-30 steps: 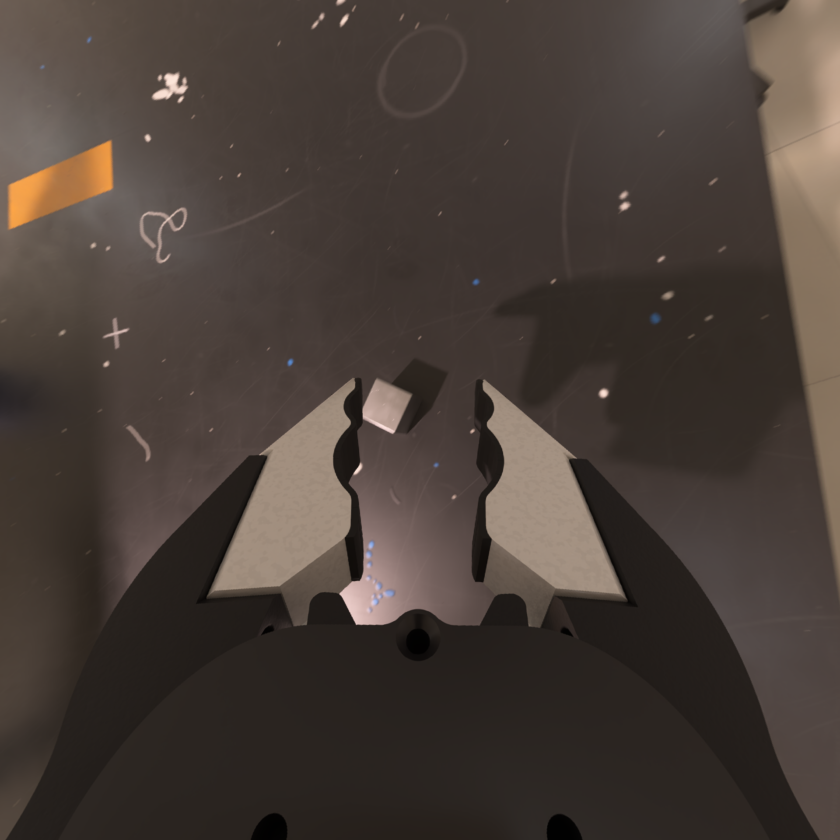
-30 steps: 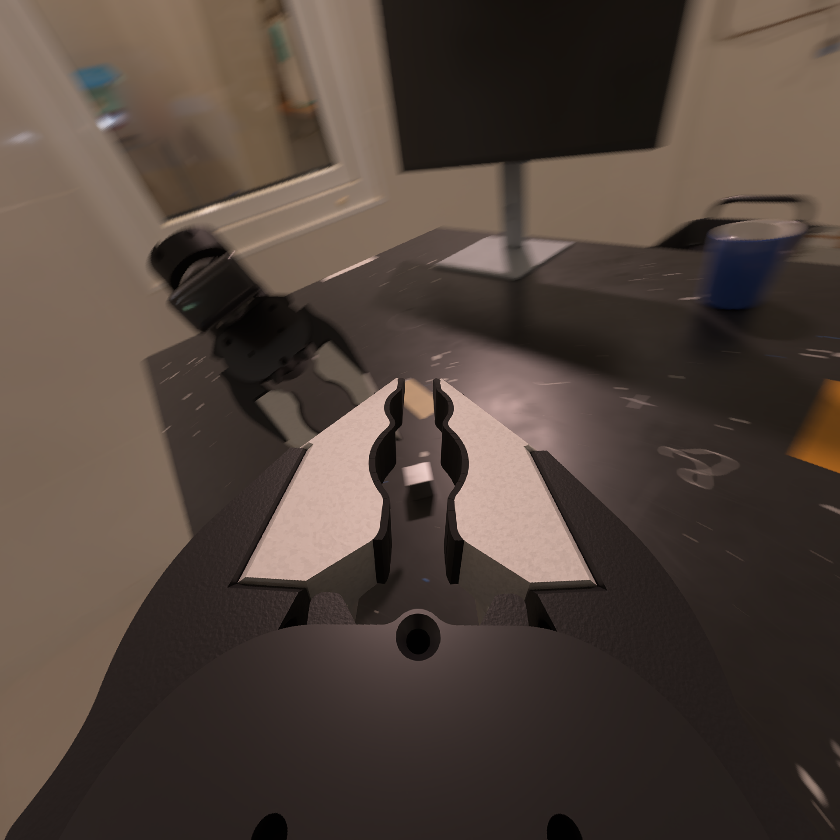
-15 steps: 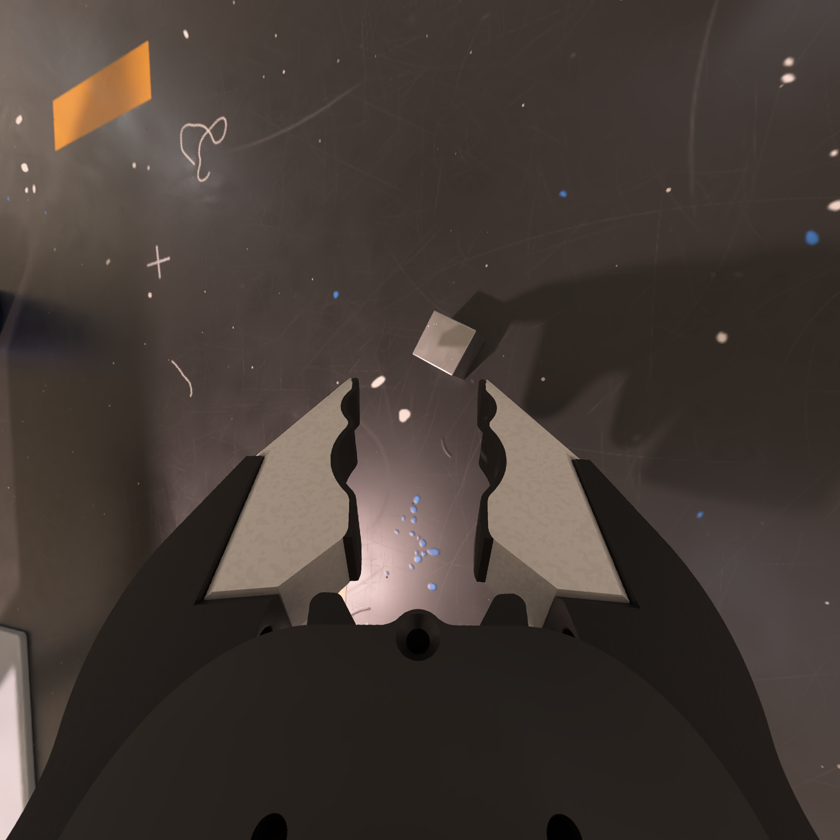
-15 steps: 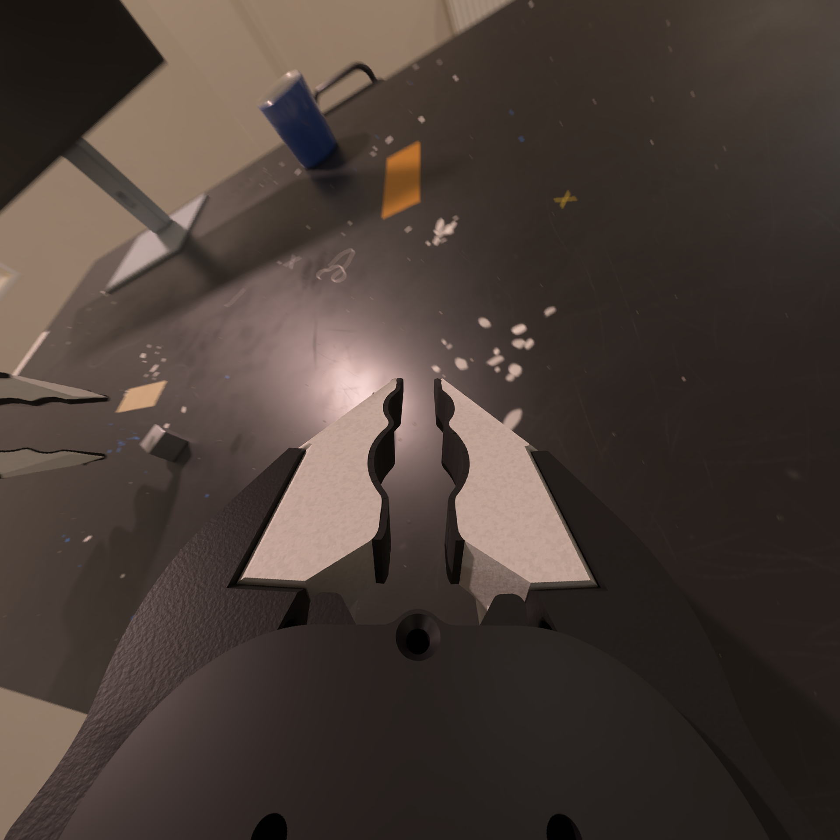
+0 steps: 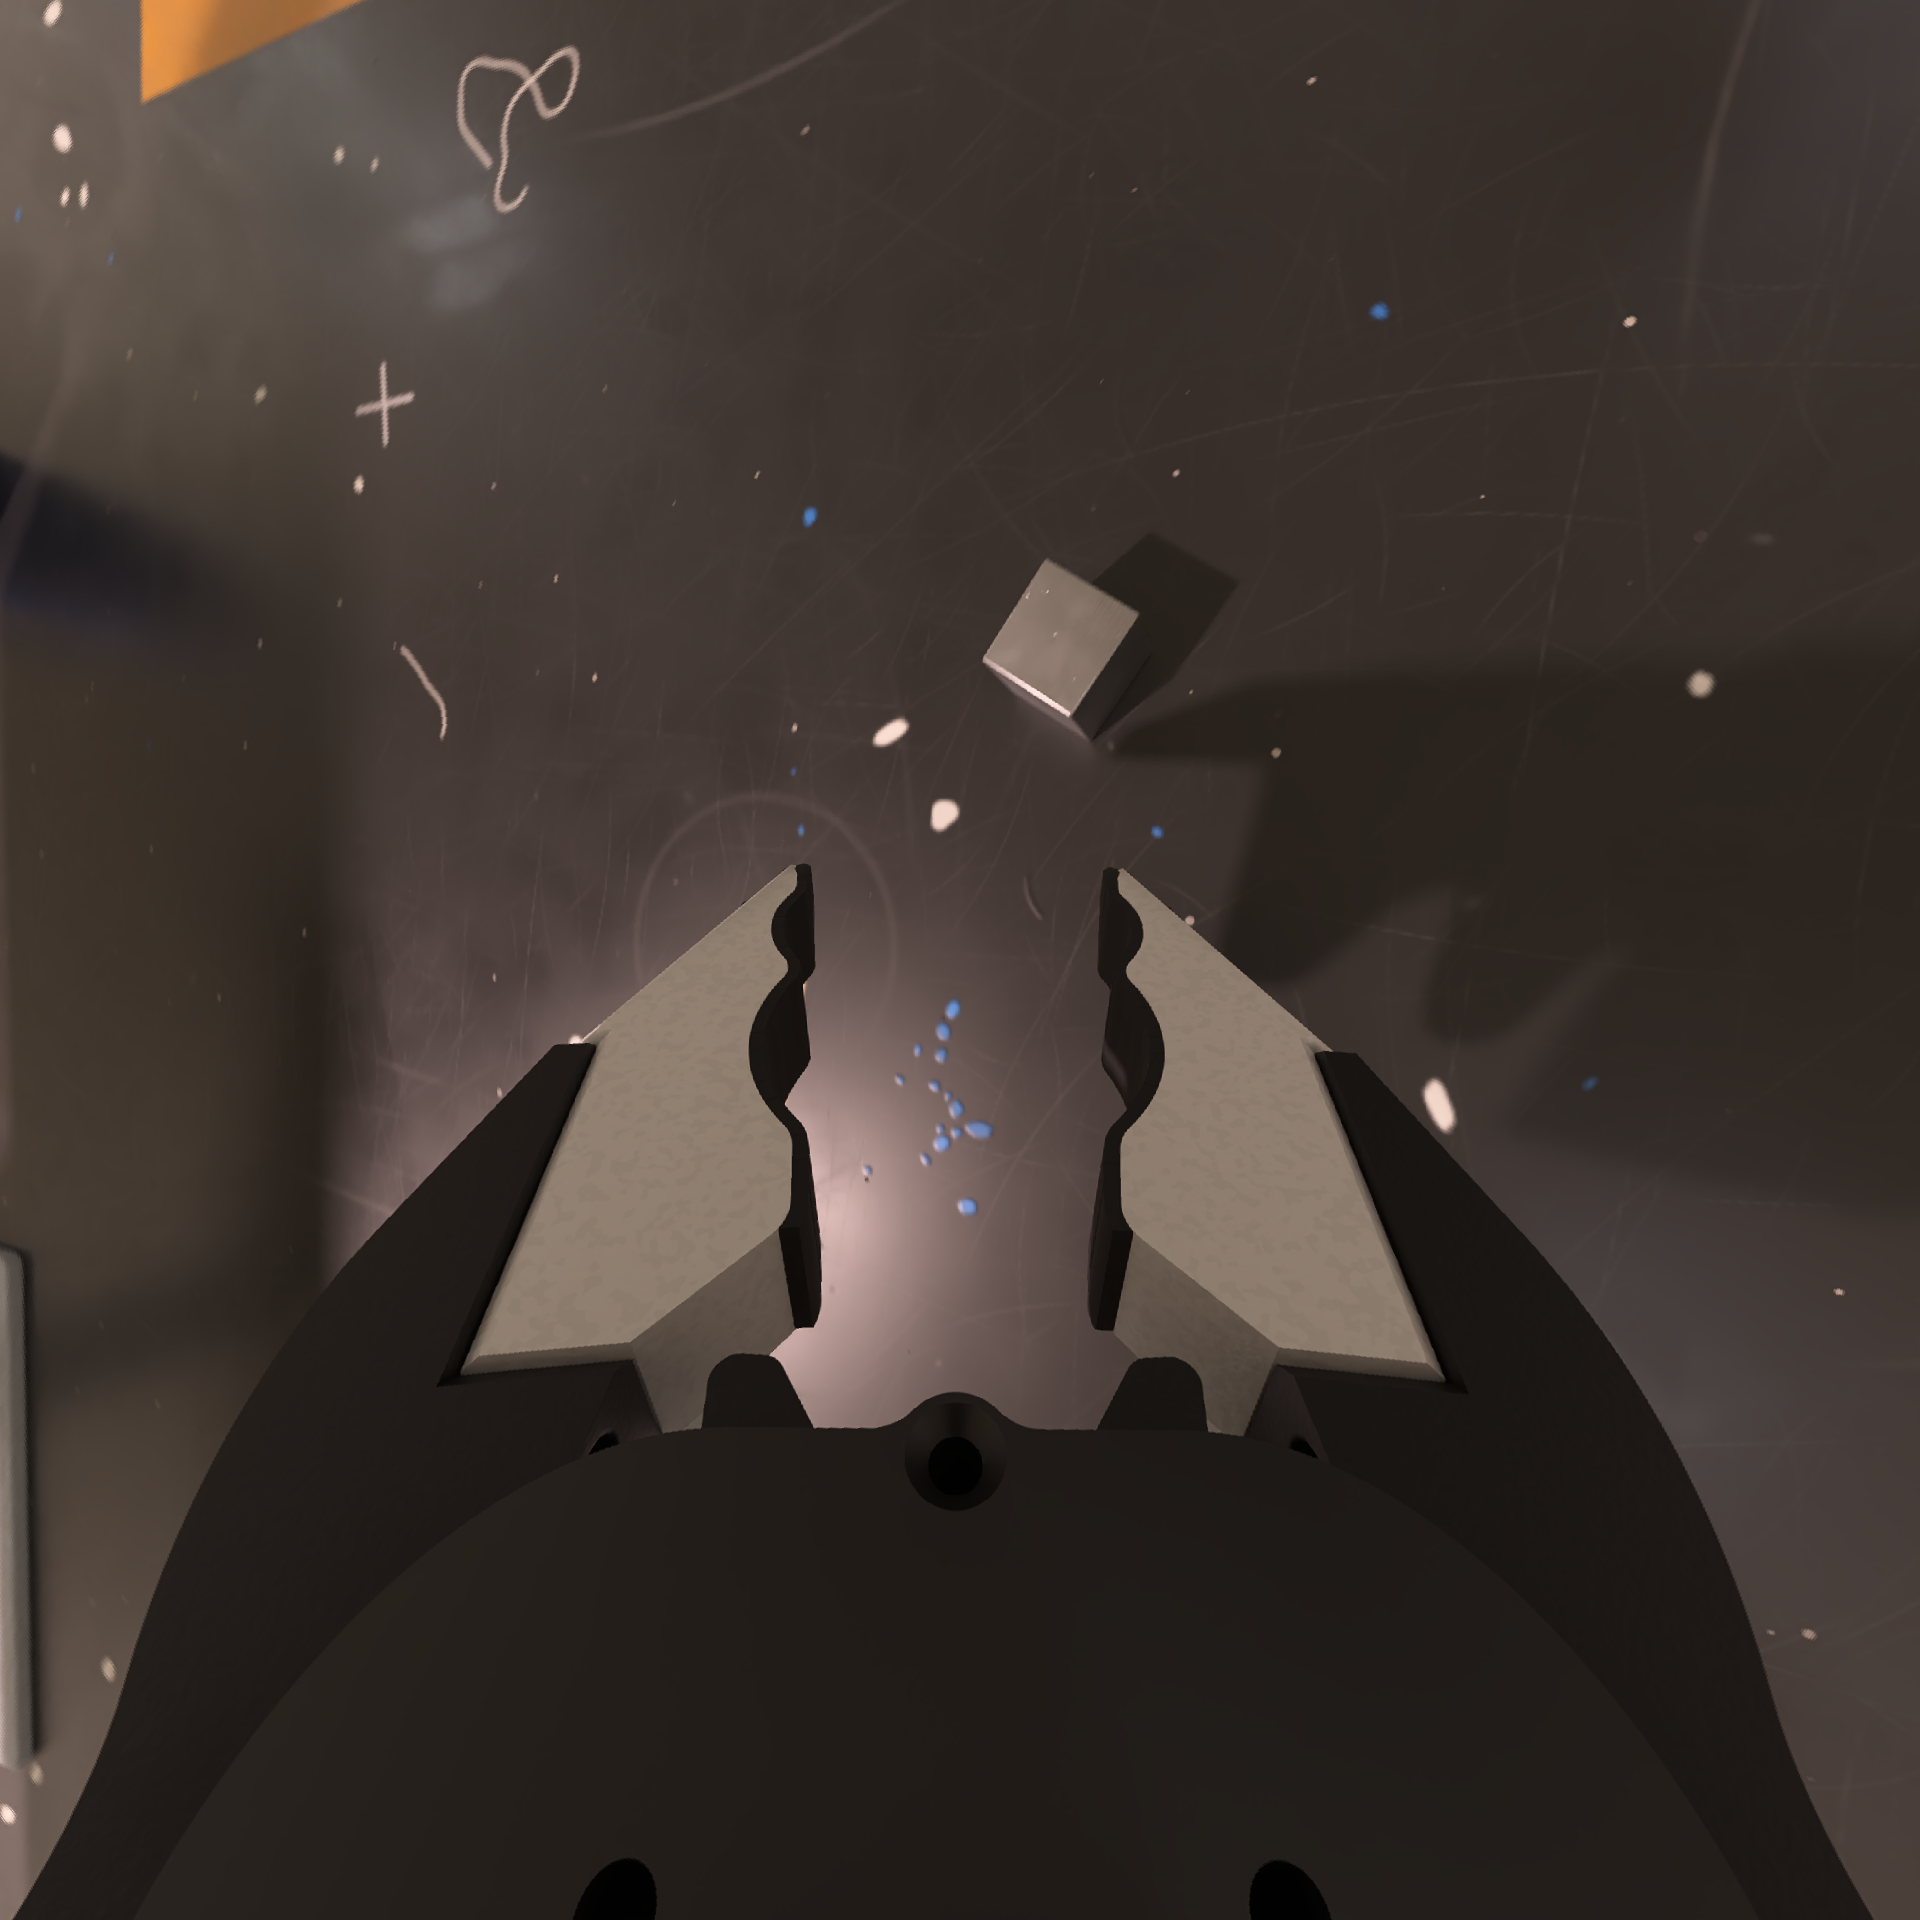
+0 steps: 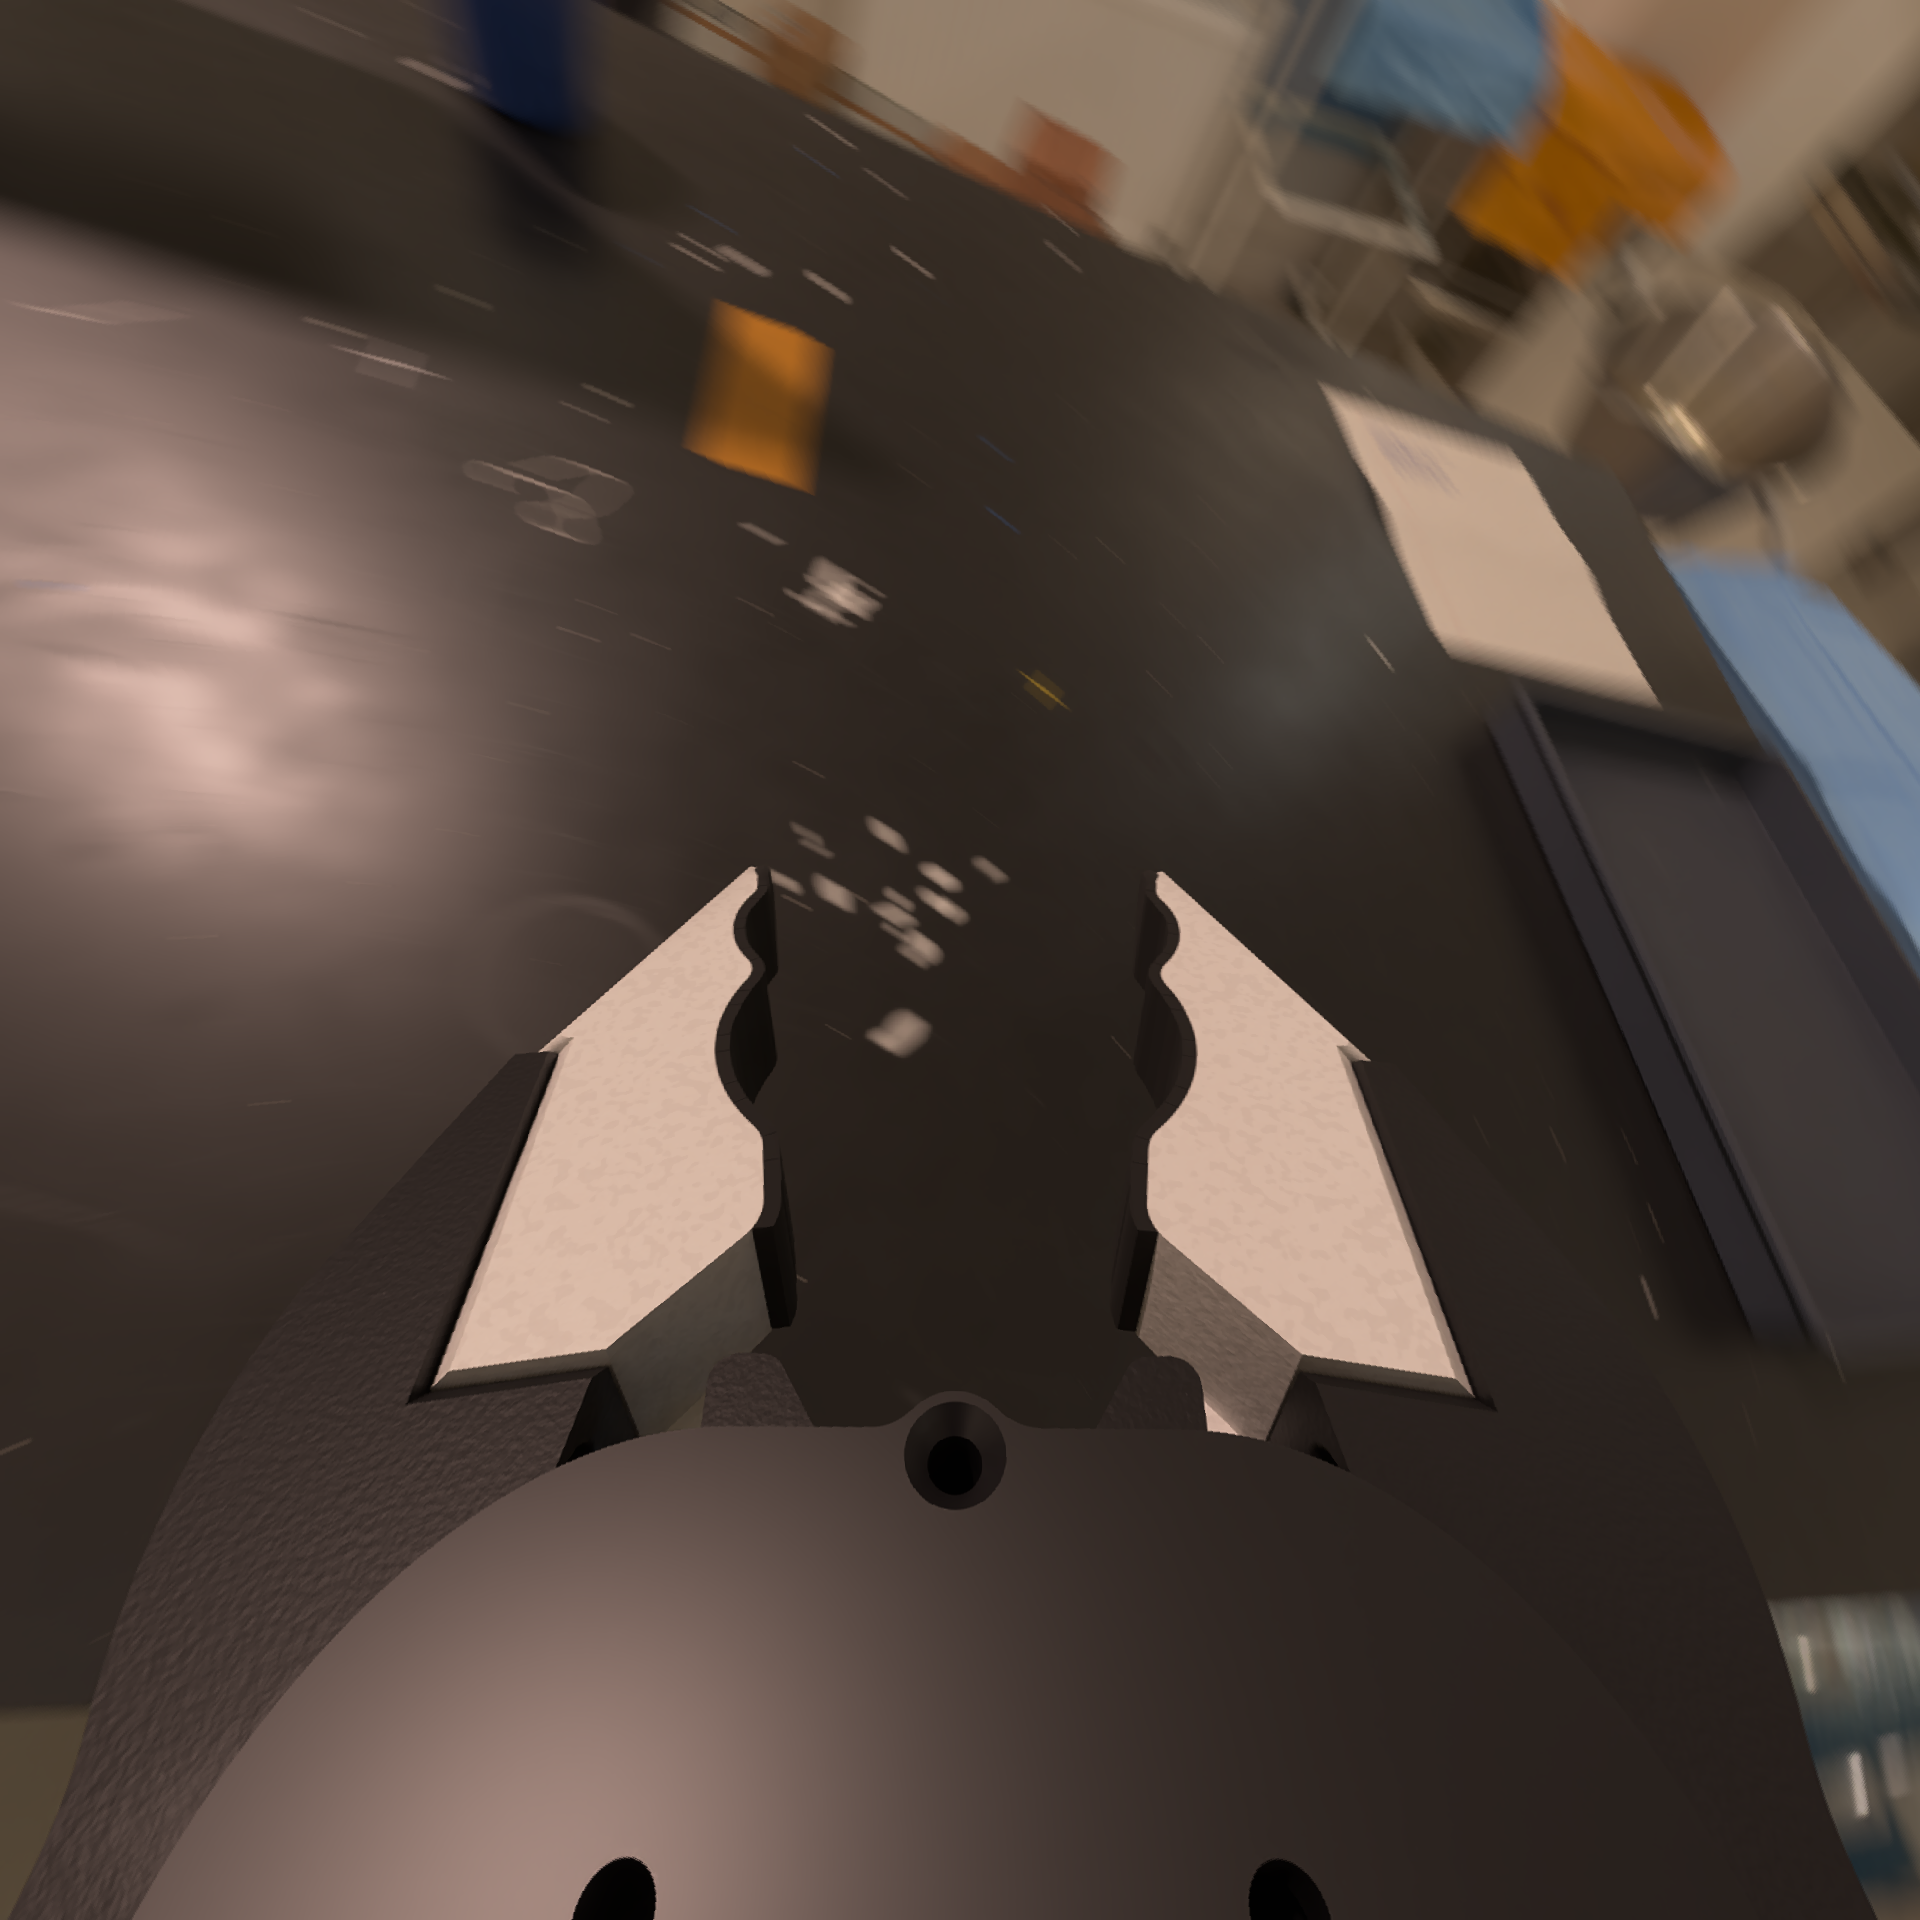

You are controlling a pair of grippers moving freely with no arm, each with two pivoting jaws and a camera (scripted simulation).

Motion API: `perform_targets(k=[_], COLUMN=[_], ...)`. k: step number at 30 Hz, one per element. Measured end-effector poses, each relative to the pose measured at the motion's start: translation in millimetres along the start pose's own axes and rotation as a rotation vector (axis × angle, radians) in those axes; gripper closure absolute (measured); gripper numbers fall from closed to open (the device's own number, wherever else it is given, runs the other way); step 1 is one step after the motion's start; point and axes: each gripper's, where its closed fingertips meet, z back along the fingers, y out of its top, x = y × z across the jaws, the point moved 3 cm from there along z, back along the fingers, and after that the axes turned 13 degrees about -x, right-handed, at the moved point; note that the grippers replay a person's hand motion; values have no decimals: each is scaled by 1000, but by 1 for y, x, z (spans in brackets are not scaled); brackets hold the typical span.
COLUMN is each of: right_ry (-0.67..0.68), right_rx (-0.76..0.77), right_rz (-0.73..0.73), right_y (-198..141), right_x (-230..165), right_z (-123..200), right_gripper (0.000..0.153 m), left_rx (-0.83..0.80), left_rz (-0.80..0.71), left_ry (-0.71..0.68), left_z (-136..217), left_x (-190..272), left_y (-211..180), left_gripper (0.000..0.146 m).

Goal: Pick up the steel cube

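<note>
The small steel cube lies on the dark table, seen from above in the left wrist view. My left gripper is open and empty, with the cube ahead of its fingertips and slightly to the right, apart from them. My right gripper is open and empty above the table. The cube does not show in the blurred right wrist view.
An orange patch marks the table at top left; it also shows in the right wrist view. A grey plate edge is at the left. A white sheet, a dark tray and a blue object lie at the right.
My left gripper has drawn back from the cube, which now lies farther ahead. My right gripper has swung away to the right and opened wider; the cube has left its view.
</note>
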Motion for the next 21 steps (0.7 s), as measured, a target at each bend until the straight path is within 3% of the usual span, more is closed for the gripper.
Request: perform_targets(k=[3,5,8,10,13,17,21], right_ry=[336,546,597,687,738,832,822], right_rx=[104,56,-26,-96,-194,-202,-186], right_rz=[221,378,650,711,706,651,674], right_y=[48,59,53,45,37,39,44], right_x=[-100,-175,-257,-294,-322,-336,-332], right_z=[18,12,-23,-47,-78,-89,-86], right_gripper=[88,88,86,86,91,122,125], left_rx=[-8,-18,-11,-1,4,46,52], left_rz=[53,69,113,137,132,156,140], left_ry=[6,22,27,18,22,-25,-13], left_z=[4,7,12,15,17,16,15], left_x=[1,2,5,9,14,15,15], left_y=[-10,-17,-27,-32,-37,-31,-31], left_gripper=[91,91,91,91,91,91,91])
